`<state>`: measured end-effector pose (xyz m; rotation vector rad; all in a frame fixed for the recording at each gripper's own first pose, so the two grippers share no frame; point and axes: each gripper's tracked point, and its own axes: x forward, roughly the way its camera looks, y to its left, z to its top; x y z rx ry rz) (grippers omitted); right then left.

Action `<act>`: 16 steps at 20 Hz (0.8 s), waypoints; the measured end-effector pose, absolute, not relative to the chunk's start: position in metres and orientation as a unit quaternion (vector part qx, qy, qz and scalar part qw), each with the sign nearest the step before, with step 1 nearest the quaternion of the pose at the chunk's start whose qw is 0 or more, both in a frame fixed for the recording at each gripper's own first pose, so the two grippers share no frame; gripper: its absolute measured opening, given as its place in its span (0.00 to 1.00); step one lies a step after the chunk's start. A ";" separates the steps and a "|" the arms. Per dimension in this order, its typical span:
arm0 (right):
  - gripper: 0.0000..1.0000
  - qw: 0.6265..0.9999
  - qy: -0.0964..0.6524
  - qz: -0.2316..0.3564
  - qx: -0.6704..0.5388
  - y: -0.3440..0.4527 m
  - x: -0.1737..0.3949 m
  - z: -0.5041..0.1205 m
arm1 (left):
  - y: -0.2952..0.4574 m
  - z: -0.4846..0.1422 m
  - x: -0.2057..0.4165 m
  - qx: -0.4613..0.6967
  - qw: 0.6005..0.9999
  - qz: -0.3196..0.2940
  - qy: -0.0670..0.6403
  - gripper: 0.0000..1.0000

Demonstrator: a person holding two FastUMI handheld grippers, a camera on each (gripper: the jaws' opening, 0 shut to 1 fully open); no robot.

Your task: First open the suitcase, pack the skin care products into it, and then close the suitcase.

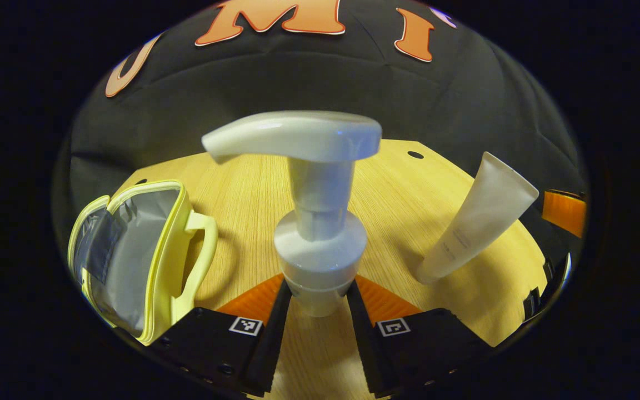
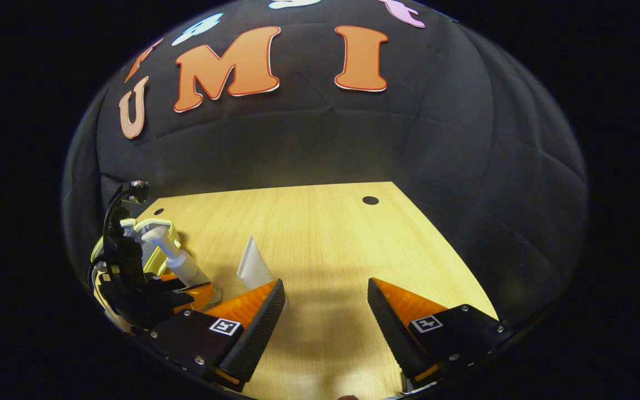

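In the left gripper view, a white pump bottle (image 1: pixel 320 222) is clamped at its neck between both fingers of the left hand-held gripper (image 1: pixel 318 303), upright above the wooden tabletop (image 1: pixel 398 189). The right hand-held gripper (image 2: pixel 325 303) is held spread wide, grasping nothing. Left of the bottle, the yellow suitcase (image 1: pixel 131 255) lies unzipped; right of it, a white tube (image 1: pixel 478 219) is seen on the tabletop.

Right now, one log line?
left hand-held gripper: shut on pump bottle | right hand-held gripper: open | suitcase: open | tube: on table
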<state>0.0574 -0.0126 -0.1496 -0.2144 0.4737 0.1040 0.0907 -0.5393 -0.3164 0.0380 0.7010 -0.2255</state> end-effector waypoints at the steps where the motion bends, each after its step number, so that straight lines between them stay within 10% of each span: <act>1: 0.96 0.964 0.235 0.058 -0.107 -0.008 0.057 -0.151 | -0.536 -0.312 0.088 0.017 0.933 -0.111 0.341 0.60; 16: 0.96 0.938 0.289 0.120 -0.149 0.051 0.069 -0.224 | -0.463 -0.209 0.067 0.001 0.943 -0.106 0.316 0.60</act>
